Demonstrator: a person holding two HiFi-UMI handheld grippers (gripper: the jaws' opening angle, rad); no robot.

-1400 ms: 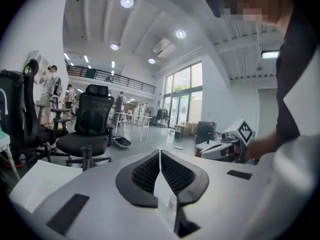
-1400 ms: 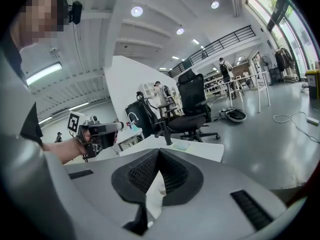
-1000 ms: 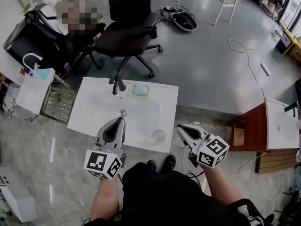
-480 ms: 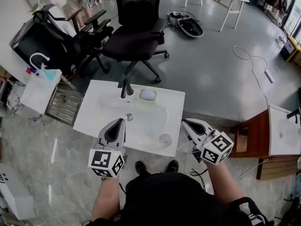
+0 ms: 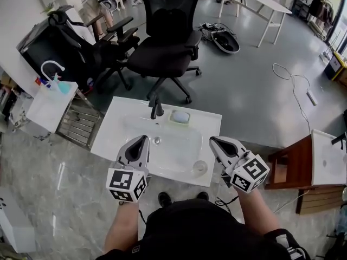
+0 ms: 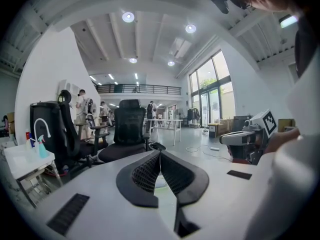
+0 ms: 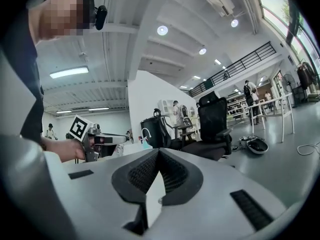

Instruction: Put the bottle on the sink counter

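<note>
Two black office chairs stand beyond the white sink counter.

- Faucet and soap dish ahead of left gripper.
- Clear vessel just left of right gripper.
- Bare counter left of left gripper.

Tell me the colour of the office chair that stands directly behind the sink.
The office chair is black, both seat and back. It shows best in the head view.
</note>
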